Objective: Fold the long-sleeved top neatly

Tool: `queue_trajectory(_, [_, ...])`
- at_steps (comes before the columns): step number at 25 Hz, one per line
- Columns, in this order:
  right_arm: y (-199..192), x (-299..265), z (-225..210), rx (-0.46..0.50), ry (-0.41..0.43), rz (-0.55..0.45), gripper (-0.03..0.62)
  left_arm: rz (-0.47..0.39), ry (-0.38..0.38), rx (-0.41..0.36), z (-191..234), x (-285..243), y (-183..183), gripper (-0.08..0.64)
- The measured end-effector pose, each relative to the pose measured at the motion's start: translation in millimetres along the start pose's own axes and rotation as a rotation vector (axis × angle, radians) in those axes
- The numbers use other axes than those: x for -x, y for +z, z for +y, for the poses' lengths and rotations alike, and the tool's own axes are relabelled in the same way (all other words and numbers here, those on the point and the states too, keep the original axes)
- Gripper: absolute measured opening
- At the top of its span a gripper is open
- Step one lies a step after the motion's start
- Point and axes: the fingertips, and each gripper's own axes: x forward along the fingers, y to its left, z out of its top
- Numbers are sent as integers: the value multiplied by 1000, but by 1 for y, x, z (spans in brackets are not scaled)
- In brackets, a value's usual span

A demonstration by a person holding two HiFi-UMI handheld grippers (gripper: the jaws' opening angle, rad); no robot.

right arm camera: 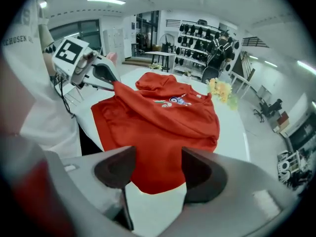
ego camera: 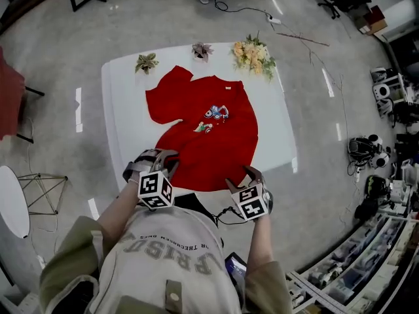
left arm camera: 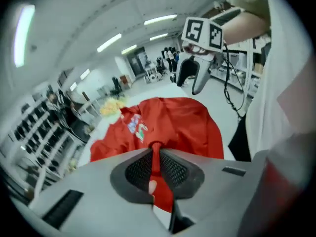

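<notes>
white table carries the red long-sleeved top, spread near its middle. we pinch its near hem tight in our left tongs; our right tongs hang open over the hem, gripping nothing.

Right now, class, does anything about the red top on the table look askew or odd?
Yes. The red top lies slanted across the white table, and its near hem corner is bunched up, pinched in the left gripper.
</notes>
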Motion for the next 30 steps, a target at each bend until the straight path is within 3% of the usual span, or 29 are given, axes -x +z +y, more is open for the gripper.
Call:
queue_trajectory(2, [-2,8,-8,-39,-43,-23,290,-144,176,-153,10,23,25,34])
queue_trajectory(3, [-5,9,-10,-59,-57,-26,289,-175,199,-231,5,29,29,34])
queue_trajectory(4, [-8,8,-10,-81,-64,-30,289,-162,157,-293,-8,27,22,35])
queue_trajectory(6, [-15,2,-5,-127,-50,-35,290,-29,-65,-349,-49,11,-15,49])
queue_trajectory(8, [-18,-7,0,-195,-13,-46,290,120,-283,-331,-83,5,-56,235])
queue_trajectory(10, [-12,-13,-5,-302,11,-89,290,146,-348,-213,-85,15,-68,272])
queue_trajectory(12, [0,-17,-22,-422,9,-159,290,82,-318,20,-65,23,-59,281])
queue_trajectory(14, [22,-25,-42,-469,6,-223,290,28,-296,249,-43,17,-48,281])
queue_trajectory(15, [36,-32,-49,-434,11,-239,290,25,-299,324,-34,9,-43,281])
queue_trajectory(17, [63,-56,-52,-247,36,-219,288,66,-340,397,-25,-9,-38,280])
queue_trajectory(20, [78,-100,-44,82,102,-54,288,174,-459,445,-33,-28,-41,274])
queue_trajectory(21, [75,-112,-40,152,140,20,285,206,-492,458,-36,-31,-43,247])
queue_trajectory(22, [70,-119,-37,204,184,85,253,223,-503,465,-38,-32,-44,173])
queue_trajectory(23, [68,-122,-35,242,223,122,184,221,-488,466,-35,-32,-44,88])
queue_trajectory(24, [71,-119,-35,265,246,122,62,203,-446,462,-27,-30,-41,69])
queue_trajectory(25, [81,-111,-37,275,245,83,11,171,-378,452,-14,-26,-37,64])
queue_trajectory(29, [148,-46,-60,295,123,-261,11,-22,43,321,72,18,-7,61])
queue_trajectory(30, [158,-27,-60,285,107,-349,11,-59,110,285,86,30,-2,61])
